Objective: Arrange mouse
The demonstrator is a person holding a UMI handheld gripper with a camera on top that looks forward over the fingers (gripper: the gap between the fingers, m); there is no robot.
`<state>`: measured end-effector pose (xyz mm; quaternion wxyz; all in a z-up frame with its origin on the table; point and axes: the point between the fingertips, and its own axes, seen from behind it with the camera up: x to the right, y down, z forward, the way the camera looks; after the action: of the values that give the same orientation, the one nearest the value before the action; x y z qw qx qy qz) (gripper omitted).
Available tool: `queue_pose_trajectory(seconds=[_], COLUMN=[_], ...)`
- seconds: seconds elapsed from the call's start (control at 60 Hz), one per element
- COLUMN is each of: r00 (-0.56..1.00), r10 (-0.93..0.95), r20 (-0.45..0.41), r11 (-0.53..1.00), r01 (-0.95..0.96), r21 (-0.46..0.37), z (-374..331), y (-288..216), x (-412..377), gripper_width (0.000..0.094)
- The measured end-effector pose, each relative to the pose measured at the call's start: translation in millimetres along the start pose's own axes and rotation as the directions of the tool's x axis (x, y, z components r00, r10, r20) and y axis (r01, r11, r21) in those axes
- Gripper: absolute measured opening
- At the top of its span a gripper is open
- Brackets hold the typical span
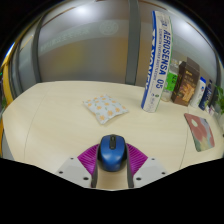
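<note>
A blue and black computer mouse point(110, 152) sits between my gripper's point(110, 160) two fingers, just above the beige table point(50, 115). Both magenta pads point(88, 157) touch its sides with no gap showing, so the gripper is shut on the mouse. The mouse's front end points away from me, toward the middle of the table. Its rear end is hidden between the fingers.
A white patterned packet point(104, 107) lies on the table beyond the mouse. A tall white box with blue lettering point(155, 60) stands at the far right, with several boxes point(186, 82) beside it. A pink flat item point(200, 129) lies at the right edge.
</note>
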<state>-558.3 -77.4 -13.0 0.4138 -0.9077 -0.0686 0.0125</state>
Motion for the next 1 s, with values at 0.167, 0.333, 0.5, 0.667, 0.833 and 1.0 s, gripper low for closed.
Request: queue_pose_trajectory(seconds=[0.167, 0.333, 0.5, 0.667, 0.833, 1.0], r00=[0.997, 0.991, 0.995, 0.985, 0.986, 0.987], r10=[-0.009, 0.052, 0.099, 0.149, 0.121, 0.13], r20=[0.079, 0.124, 0.0, -0.091, -0.115, -0.091], r11=[0.998, 0.959, 0.936, 0.973, 0.993, 0.991], r01=[0.004, -0.085, -0.094, -0.13, -0.12, -0.132], r21=[0.058, 0.27, 0.34, 0.189, 0.015, -0.008], z=[-27.5, -112.4, -127.6, -51.9, 14.5, 22.1], y=[-35.3, -149.8, -192.9, -117.1, -27.9, -10.4], x=[4.2, 81.1, 252.0, 383.4, 424.9, 426.3], gripper_width=[0.0369, 0.0369, 0.0368, 0.0367, 0.0387, 0.0594])
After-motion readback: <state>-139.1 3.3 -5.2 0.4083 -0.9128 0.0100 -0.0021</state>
